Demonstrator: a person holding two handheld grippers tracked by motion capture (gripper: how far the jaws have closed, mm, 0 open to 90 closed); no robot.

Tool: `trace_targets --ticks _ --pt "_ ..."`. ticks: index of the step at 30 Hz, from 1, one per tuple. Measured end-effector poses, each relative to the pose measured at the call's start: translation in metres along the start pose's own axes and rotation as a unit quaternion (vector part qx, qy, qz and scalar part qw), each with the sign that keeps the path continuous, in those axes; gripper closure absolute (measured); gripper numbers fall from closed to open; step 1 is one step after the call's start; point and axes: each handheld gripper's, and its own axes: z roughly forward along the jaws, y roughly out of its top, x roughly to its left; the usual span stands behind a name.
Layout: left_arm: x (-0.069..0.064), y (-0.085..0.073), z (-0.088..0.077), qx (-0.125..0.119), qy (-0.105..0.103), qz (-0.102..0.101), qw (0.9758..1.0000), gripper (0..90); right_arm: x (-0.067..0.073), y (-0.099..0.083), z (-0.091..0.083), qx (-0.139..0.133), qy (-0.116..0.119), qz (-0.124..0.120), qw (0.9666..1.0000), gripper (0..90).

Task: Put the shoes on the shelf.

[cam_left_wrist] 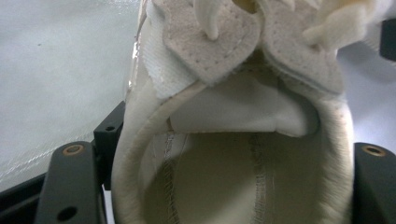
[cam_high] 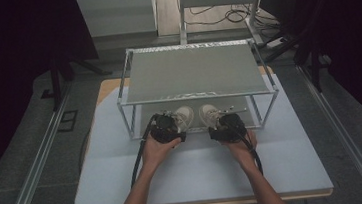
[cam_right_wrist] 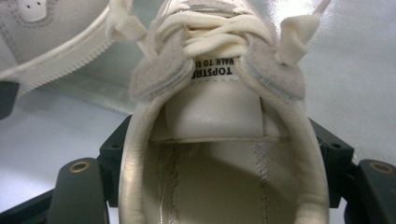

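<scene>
Each hand holds one pale sneaker by its heel end. The left tool has its two black jaws standing wide on both sides of the collar of the left sneaker, clamped on it, and the right tool grips the right sneaker in the same way. Both shoes sit near the middle of the surface, with their toes pointing under the front rail of the metal rack, which stands on the far half of the surface.

I judge that the step in hand is putting the pair on the lower level of the rack, side by side. The next move calls for pushing both shoes forward and keeping them low, so the toes pass below the front rail and above the bottom frame, and only then opening the jaws.

The upper shelf of the rack covers the lower level, so its depth is hard to judge. The two front posts are well apart from the shoes. The cables trailing from the tools lie along the forearms and do not block the way.
</scene>
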Motion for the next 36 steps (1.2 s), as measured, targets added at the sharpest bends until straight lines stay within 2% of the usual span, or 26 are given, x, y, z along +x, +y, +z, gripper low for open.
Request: trace_targets --ticks 2,3,5,6,7,8,13,20,21,22,23,24,27,28,29,30,31,32,33,34,35,36 --pt "0.001 0.001 0.004 0.005 0.003 -0.001 1.0 28.6 0.001 0.002 0.003 0.002 -0.003 0.002 1.0 28.0" --pt "-0.001 0.001 0.006 0.005 0.002 -0.022 0.9997 28.6 0.001 0.003 0.005 0.002 -0.005 0.002 1.0 28.0" --pt "0.0 0.001 0.008 0.007 0.003 -0.015 0.9999 28.6 0.001 0.005 0.007 0.004 -0.007 0.003 1.0 28.0" --pt "0.002 0.002 0.009 0.009 0.003 -0.002 1.0 28.7 0.001 0.005 0.008 0.005 -0.007 0.003 1.0 28.0" --pt "0.001 0.002 0.01 0.009 0.002 -0.006 0.9999 28.6 0.002 0.006 0.009 0.007 -0.009 0.003 0.9999 28.0" --pt "0.003 0.002 0.011 0.017 0.005 0.001 0.9999 28.6 0.002 0.006 0.01 0.008 -0.011 0.002 0.9999 28.0" --pt "0.003 0.005 0.015 0.017 0.005 -0.007 0.9998 28.6 0.003 0.009 0.014 0.007 -0.012 -0.006 0.9999 28.0" --pt "0.0 0.014 0.021 0.017 0.007 -0.022 0.9996 28.5 0.006 0.011 0.022 0.01 -0.011 0.001 0.9999 27.8" --pt "-0.004 0.015 0.023 0.015 0.005 -0.046 0.9988 28.5 0.006 0.011 0.023 0.01 -0.01 0.004 0.9999 27.8" --pt "-0.011 0.015 0.028 -0.002 -0.011 -0.09 0.9959 28.4 0.007 0.012 0.024 0.011 -0.011 0.006 0.9999 27.8" --pt "-0.013 0.015 0.029 -0.002 -0.012 -0.101 0.9948 28.4 0.008 0.012 0.025 0.011 -0.014 0.006 0.9998 27.7" --pt "-0.013 0.015 0.03 -0.001 -0.012 -0.1 0.995 28.4 0.008 0.012 0.027 0.012 -0.015 0.006 0.9998 27.7" --pt "-0.013 0.015 0.034 0.004 -0.016 -0.111 0.9937 28.3 0.007 0.012 0.03 0.014 -0.017 0.013 0.9997 27.6" --pt "-0.014 0.016 0.035 0.003 -0.015 -0.111 0.9937 28.3 0.007 0.012 0.031 0.014 -0.018 0.016 0.9996 27.6" --pt "-0.01 0.017 0.036 0.008 -0.015 -0.083 0.9964 28.3 0.008 0.012 0.033 0.013 -0.021 0.021 0.9995 27.6" --pt "-0.007 0.017 0.035 0.016 0.002 -0.059 0.9982 28.3 0.008 0.012 0.033 0.013 -0.021 0.022 0.9995 27.5" --pt "0.0 0.019 0.035 0.024 0.017 -0.017 0.9994 28.2 0.008 0.013 0.034 0.013 -0.022 0.022 0.9994 27.6" --pt "0.002 0.02 0.035 0.025 0.021 -0.004 0.9995 28.2 0.008 0.013 0.034 0.013 -0.023 0.023 0.9994 27.6" --pt "0.004 0.021 0.035 0.024 0.019 0.021 0.9993 28.1 0.009 0.014 0.035 0.014 -0.025 0.021 0.9994 27.5" --pt "0.005 0.022 0.035 0.022 0.017 0.028 0.9992 28.0 0.01 0.015 0.036 0.016 -0.029 0.022 0.9992 27.5" --pt "-0.001 0.02 0.037 0.018 0.012 -0.018 0.9996 27.9 0.01 0.015 0.036 0.017 -0.029 0.02 0.9992 27.4" --pt "0.001 0.02 0.037 0.021 0.015 -0.013 0.9996 27.8 0.011 0.016 0.037 0.018 -0.032 0.02 0.9991 27.4"
